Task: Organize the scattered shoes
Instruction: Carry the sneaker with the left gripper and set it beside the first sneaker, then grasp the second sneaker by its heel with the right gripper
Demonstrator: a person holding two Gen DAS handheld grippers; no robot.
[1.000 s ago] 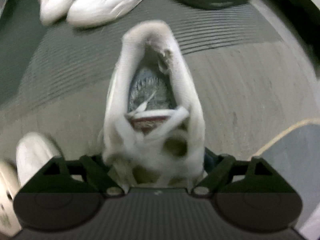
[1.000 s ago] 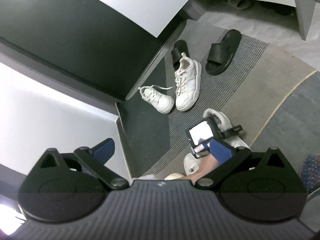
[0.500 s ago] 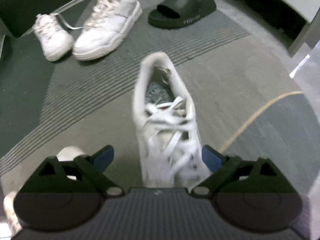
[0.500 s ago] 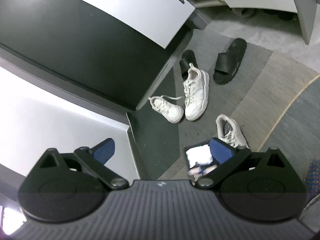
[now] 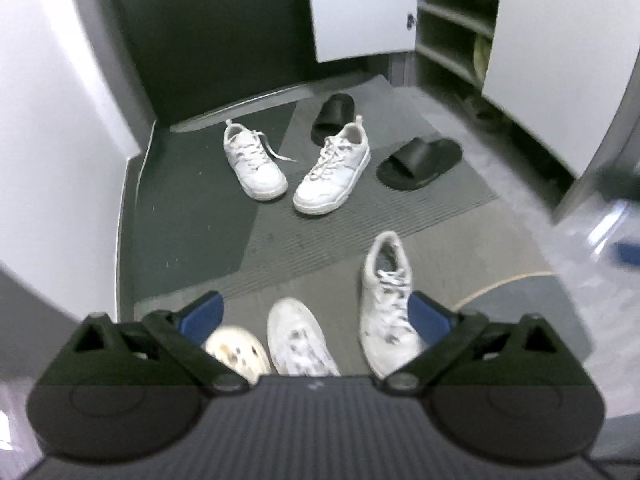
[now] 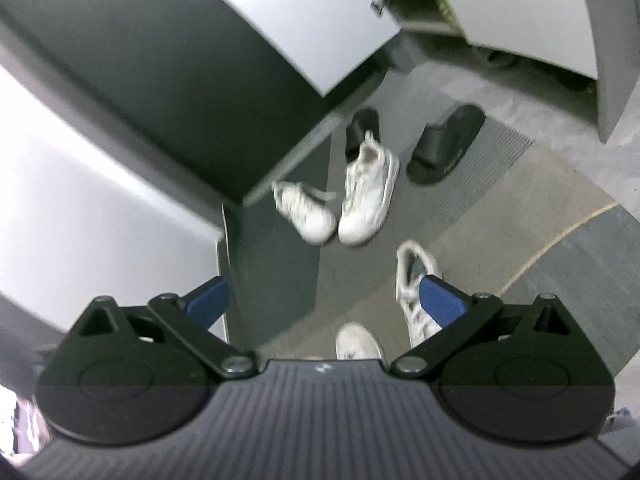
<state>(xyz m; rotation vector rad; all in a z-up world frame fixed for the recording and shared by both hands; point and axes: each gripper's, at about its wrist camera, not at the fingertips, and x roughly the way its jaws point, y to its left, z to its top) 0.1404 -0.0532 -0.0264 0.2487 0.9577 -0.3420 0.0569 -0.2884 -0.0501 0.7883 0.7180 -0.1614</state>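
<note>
White leather and laces: from the left wrist, the left hand-held gripper (image 5: 314,314) hangs spread and empty above a scuffed sneaker (image 5: 387,304) lying near the ribbed doormat (image 5: 400,212); its cleaner pair-mates lie on that mat beside matte black slides (image 5: 420,162). From the right wrist, the right hand-held gripper (image 6: 326,296) is also spread, holding nothing. Judged best next: pinch the padded heel collar, not the loose laces.
</note>
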